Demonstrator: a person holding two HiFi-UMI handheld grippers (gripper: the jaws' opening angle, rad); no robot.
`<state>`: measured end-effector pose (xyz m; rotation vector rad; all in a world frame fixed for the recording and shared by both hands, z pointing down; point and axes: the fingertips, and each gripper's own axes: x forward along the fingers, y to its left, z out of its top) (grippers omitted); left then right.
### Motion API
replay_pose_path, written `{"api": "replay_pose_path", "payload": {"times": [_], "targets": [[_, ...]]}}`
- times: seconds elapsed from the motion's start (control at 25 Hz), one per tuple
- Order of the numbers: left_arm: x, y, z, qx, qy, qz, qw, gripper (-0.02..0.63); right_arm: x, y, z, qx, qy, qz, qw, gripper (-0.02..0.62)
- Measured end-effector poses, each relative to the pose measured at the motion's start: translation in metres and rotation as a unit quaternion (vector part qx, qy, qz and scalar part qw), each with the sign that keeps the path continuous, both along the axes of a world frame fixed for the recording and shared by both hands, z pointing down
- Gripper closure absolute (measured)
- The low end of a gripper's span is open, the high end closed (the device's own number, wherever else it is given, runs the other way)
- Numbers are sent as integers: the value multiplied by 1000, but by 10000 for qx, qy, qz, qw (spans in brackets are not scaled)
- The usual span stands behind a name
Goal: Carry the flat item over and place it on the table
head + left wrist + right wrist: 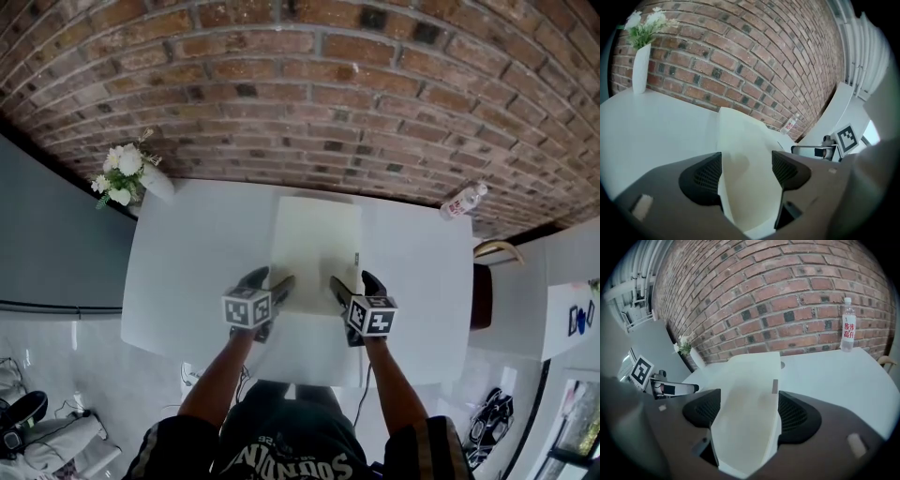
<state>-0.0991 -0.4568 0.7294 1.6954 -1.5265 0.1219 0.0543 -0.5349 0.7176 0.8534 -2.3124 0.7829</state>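
White table top [187, 272] fills the middle of the scene, its far side set against a brick wall [300, 84]. At the near edge, a person's two forearms reach over the table, each carrying one gripper.

Left gripper [277, 276]: over the near left corner of the flat item [316, 239], pointing forward, down and slightly inward. Its jaws stand wide apart. The left gripper view shows the item in the gap between them, with neither pad clamped on it.

Right gripper [354, 279]: over the near right corner, angled inward as a mirror of the left. Its jaws also stand wide apart, and the item shows in the gap unclamped.

Flat item: a pale cream rectangular sheet lying lengthwise on the table, running from the jaws toward the wall. A small dark tag sits on its right edge. Its near end appears to rest on the table, though the gripper bodies hide part of that edge.

Far left corner of the table: a white vase of white flowers [131, 178]. Far right corner: a clear bottle with a red label [464, 200], standing upright just in front of the wall.
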Motion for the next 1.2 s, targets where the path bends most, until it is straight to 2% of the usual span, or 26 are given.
{"api": "replay_pose_path", "payload": {"times": [0.08, 0.28, 0.36, 0.4, 0.52, 0.84, 1.08, 1.2], "targets": [[4, 3, -5, 53, -2, 60, 10000, 280, 2, 2, -5, 93, 34, 6, 10000, 228], [11, 10, -17, 157, -228, 183, 9994, 450, 8, 9, -17, 334, 20, 24, 9994, 345], [11, 12, -20, 189, -374, 163, 9990, 580, 9, 14, -21, 469, 47, 0, 9989, 446], [12, 13, -22, 196, -424, 166, 9988, 595, 10, 16, -23, 521, 81, -10, 9986, 480], [18, 17, -25, 193, -522, 244, 9982, 595, 12, 25, -27, 713, 225, -119, 9971, 594], [24, 31, -47, 353, -830, 301, 9955, 597, 3, 41, -56, 1067, 65, -351, 9937, 595], [27, 28, -95, 905, -1338, 538, 9854, 596, -4, 42, -102, 1345, -340, -152, 9902, 595], [25, 26, -127, 1231, -1545, 550, 9787, 596, -12, 46, -133, 1664, -495, -156, 9847, 595]]}}
